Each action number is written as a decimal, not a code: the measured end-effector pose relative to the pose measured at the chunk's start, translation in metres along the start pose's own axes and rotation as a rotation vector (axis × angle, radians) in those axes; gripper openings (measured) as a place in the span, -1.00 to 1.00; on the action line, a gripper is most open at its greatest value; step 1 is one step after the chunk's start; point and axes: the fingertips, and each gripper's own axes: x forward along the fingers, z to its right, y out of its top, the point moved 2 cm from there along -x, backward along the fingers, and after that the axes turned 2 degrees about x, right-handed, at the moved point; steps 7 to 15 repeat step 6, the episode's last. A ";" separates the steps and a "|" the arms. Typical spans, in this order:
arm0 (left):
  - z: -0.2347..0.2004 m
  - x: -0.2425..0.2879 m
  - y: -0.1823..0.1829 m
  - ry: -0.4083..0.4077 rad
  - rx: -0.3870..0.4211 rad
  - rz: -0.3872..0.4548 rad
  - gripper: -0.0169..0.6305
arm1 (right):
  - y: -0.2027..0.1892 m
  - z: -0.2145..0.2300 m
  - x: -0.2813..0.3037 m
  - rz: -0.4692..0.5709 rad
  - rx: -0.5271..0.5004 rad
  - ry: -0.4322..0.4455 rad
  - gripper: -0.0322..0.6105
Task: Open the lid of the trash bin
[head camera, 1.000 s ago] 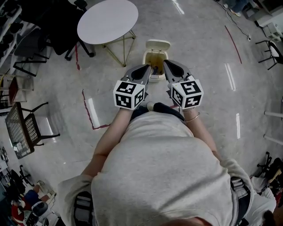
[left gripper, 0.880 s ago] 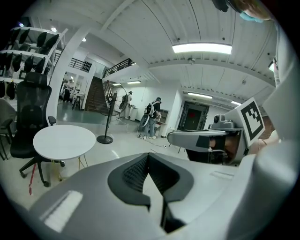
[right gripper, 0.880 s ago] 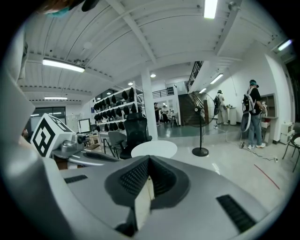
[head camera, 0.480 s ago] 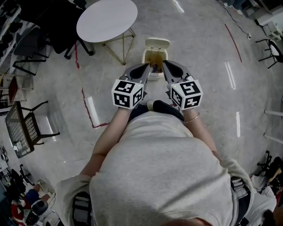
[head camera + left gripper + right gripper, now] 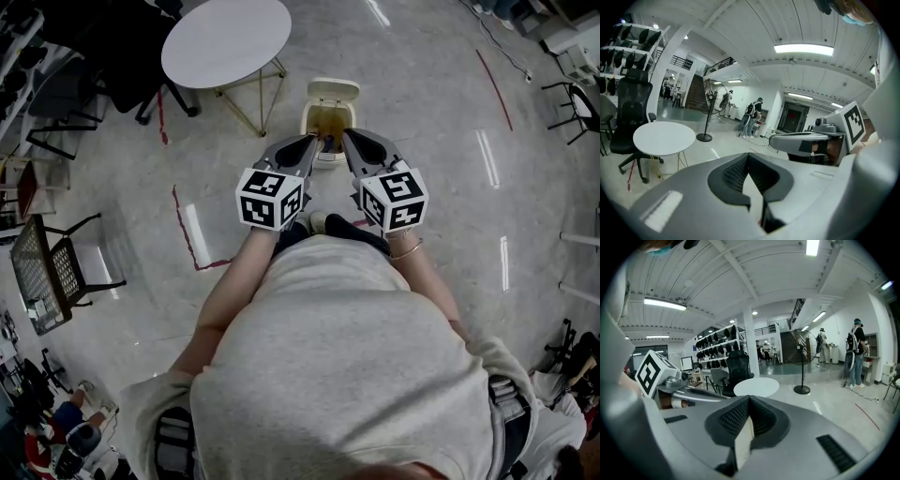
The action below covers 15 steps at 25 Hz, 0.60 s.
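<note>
In the head view a small cream trash bin (image 5: 328,120) stands on the floor ahead of me, its lid (image 5: 334,91) tipped up at the far side and its brownish inside showing. My left gripper (image 5: 314,142) and right gripper (image 5: 344,135) are held side by side at waist height, with their tips over the bin's near edge in this view. Both have their jaws together with nothing between them. The left gripper (image 5: 749,158) and the right gripper (image 5: 749,403) point level across the room, so the bin is out of both gripper views. A shoe (image 5: 319,222) shows below the grippers.
A round white table (image 5: 225,42) on thin legs stands left of the bin, with black office chairs (image 5: 122,56) behind it. A mesh chair (image 5: 52,272) is at far left. Red tape lines (image 5: 183,230) mark the grey floor. People (image 5: 752,117) stand far off near a floor fan (image 5: 802,371).
Both grippers have drifted a few pixels to the left in the head view. The bin's lid stays up and the jaws stay together.
</note>
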 end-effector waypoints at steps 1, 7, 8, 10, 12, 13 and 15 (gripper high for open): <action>0.001 0.000 -0.001 -0.002 0.001 0.000 -0.92 | -0.001 0.000 -0.001 0.000 0.000 0.000 -0.88; 0.003 -0.001 -0.004 -0.004 0.005 -0.001 -0.92 | -0.004 0.000 -0.003 0.004 0.005 -0.006 -0.88; 0.003 -0.001 -0.004 -0.004 0.005 -0.001 -0.92 | -0.004 0.000 -0.003 0.004 0.005 -0.006 -0.88; 0.003 -0.001 -0.004 -0.004 0.005 -0.001 -0.92 | -0.004 0.000 -0.003 0.004 0.005 -0.006 -0.88; 0.003 -0.001 -0.004 -0.004 0.005 -0.001 -0.92 | -0.004 0.000 -0.003 0.004 0.005 -0.006 -0.88; 0.003 -0.001 -0.004 -0.004 0.005 -0.001 -0.92 | -0.004 0.000 -0.003 0.004 0.005 -0.006 -0.88; 0.003 -0.001 -0.004 -0.004 0.005 -0.001 -0.92 | -0.004 0.000 -0.003 0.004 0.005 -0.006 -0.88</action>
